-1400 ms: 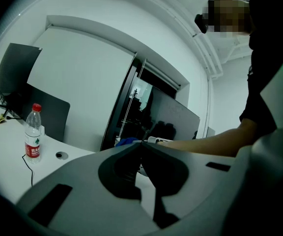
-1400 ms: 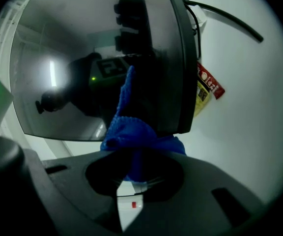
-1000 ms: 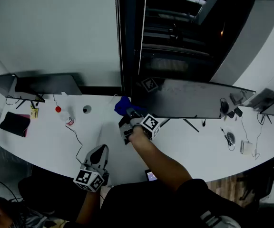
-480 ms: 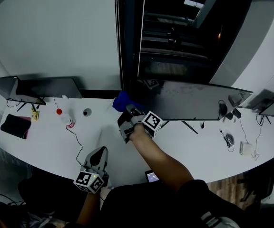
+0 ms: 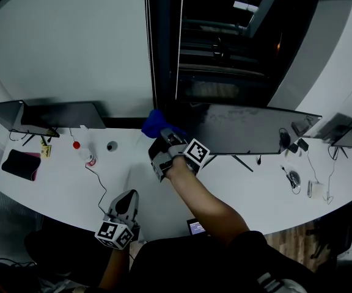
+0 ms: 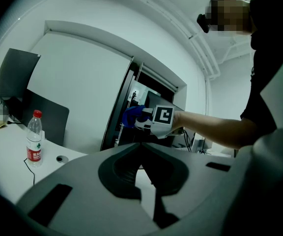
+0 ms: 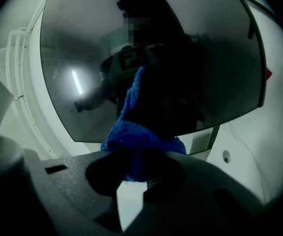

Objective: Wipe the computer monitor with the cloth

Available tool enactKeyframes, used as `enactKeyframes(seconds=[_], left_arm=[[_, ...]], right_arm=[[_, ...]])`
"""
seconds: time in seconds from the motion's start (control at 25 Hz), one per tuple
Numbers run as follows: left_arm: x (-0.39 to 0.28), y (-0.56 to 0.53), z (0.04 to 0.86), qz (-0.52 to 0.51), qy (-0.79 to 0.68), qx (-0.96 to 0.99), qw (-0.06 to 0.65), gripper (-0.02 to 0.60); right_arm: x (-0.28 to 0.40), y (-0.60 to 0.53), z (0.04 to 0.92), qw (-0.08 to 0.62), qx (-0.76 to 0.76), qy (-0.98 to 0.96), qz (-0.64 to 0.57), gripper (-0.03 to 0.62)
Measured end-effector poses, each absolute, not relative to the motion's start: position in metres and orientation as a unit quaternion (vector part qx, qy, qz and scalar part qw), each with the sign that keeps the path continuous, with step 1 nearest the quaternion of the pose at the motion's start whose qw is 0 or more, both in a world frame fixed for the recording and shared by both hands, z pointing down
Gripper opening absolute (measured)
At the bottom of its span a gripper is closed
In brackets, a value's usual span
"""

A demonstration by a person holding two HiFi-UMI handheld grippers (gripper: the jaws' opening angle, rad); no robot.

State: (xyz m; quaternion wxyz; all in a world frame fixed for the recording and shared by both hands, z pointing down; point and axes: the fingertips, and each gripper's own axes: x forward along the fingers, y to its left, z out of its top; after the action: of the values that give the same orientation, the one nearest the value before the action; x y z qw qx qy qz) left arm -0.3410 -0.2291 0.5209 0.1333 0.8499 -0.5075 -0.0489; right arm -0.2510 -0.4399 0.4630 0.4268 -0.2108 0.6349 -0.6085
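The wide dark computer monitor (image 5: 249,130) stands at the back of the white desk (image 5: 60,182). My right gripper (image 5: 167,142) is shut on a blue cloth (image 5: 156,122) and holds it up at the monitor's left edge. In the right gripper view the cloth (image 7: 131,127) hangs out of the right gripper (image 7: 139,156), close before the screen (image 7: 190,58); whether it touches is unclear. My left gripper (image 5: 126,203) sits low by the desk's front edge, shut and holding nothing. The left gripper view looks past the left gripper (image 6: 141,144) at the cloth (image 6: 130,115).
A second monitor (image 5: 60,112) stands at the back left, with a red-capped water bottle (image 5: 85,152) and a cable hole (image 5: 112,145) near it. A dark pouch (image 5: 18,162) lies far left. A phone (image 5: 194,226) rests at the front edge. Cables and small devices (image 5: 295,177) lie right.
My right gripper has carried the blue cloth up and a little left, from the desk level to the monitor's upper left edge. The left gripper has stayed put.
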Motion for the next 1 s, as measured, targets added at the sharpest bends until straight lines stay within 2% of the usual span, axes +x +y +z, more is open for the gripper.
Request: enactKeyframes(seconds=[0.44, 1.0], left_arm=[[-0.343, -0.222, 0.519, -0.05, -0.511, 0.848, 0.129, -0.006], [-0.346, -0.207, 0.512, -0.055, -0.52, 0.844, 0.12, -0.006]], right_arm=[[-0.249, -0.44, 0.385, 0.45, -0.172, 0.669, -0.565, 0.067], [-0.245, -0.429, 0.348, 0.467, -0.15, 0.677, -0.548, 0.067]])
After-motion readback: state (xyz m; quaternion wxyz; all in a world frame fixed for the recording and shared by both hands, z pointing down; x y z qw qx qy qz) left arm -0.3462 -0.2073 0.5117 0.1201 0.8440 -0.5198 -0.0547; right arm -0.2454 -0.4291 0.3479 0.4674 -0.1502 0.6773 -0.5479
